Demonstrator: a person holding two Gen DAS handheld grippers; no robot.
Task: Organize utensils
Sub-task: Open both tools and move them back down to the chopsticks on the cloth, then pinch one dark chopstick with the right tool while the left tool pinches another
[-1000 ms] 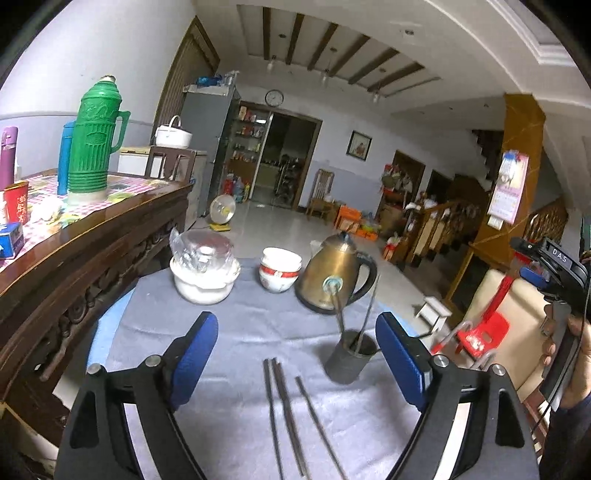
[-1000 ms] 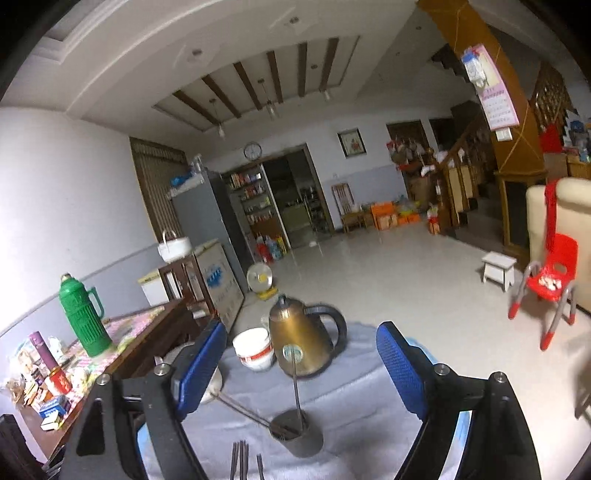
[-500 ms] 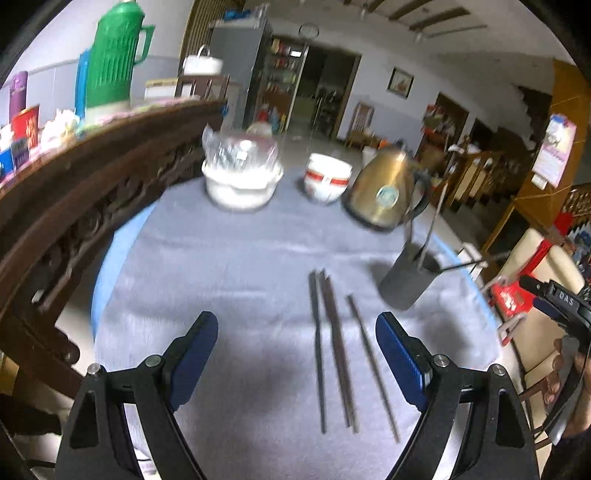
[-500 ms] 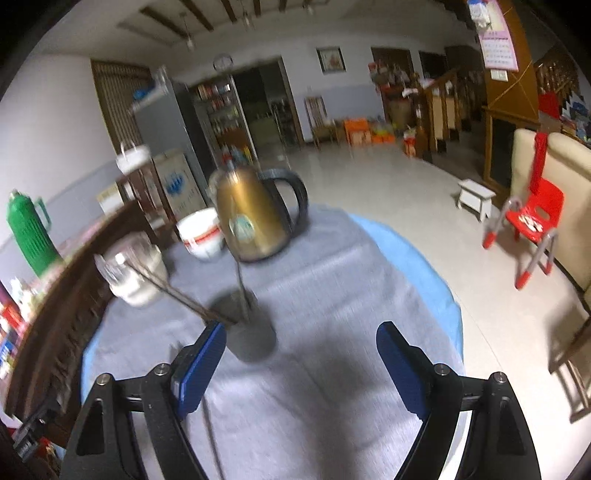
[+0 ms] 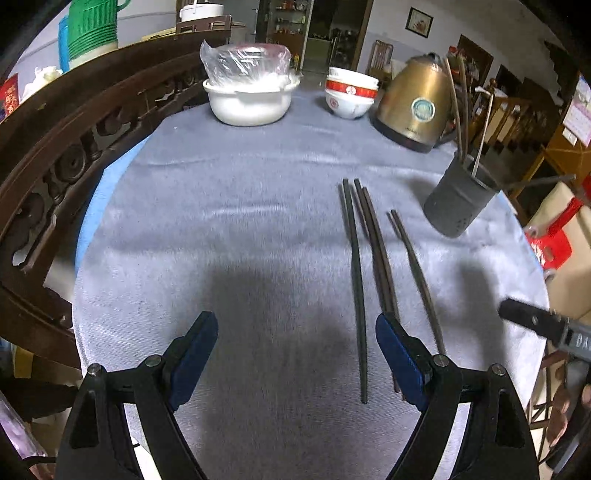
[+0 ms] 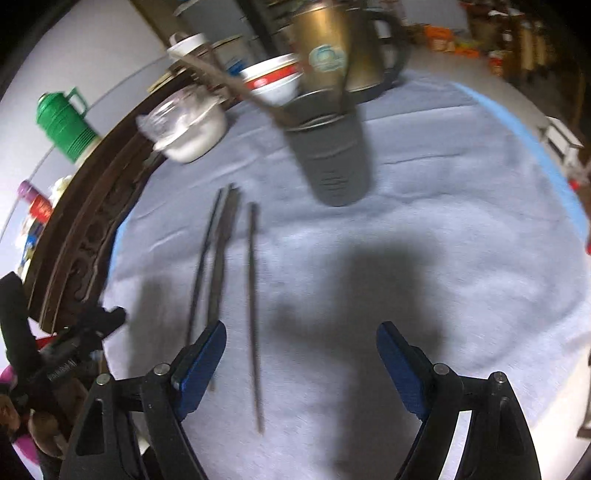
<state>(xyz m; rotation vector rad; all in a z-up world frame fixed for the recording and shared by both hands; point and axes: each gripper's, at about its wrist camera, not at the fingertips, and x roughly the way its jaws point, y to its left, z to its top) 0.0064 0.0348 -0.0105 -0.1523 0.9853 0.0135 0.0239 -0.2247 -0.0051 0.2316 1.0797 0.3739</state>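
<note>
At the far left, a green thermos (image 5: 92, 33) is standing on the dark carved sideboard (image 5: 74, 129), and beside it on the grey tablecloth (image 5: 240, 221) a white basin (image 5: 251, 99) covered with plastic film is sitting. Further right, stacked red-and-white bowls (image 5: 351, 96) and a brass-coloured kettle (image 5: 417, 107) are standing at the far edge; the kettle is carrying a round sticker, but its writing is too small to read.

The left gripper (image 5: 295, 354) is hovering low over the cloth with its blue pads spread wide and nothing between them. Just right of its middle, the loose chopsticks (image 5: 369, 266) are lying on the cloth, pointing from near to far, some touching each other and one a little apart on the right. The near end of one is passing under the right pad.

To the far right of them, the dark holder cup (image 5: 458, 206) is standing upright and is already holding some chopsticks and a thin metal utensil.

The right gripper (image 6: 301, 362) is also wide and empty, near the right-most chopstick; its body, seen in the left view, is showing the letters "DA".

I am judging the chopsticks as light, stiff and smooth, so they are likely rolling or slipping easily; gripping near the middle, across the stick, seems safest.
</note>
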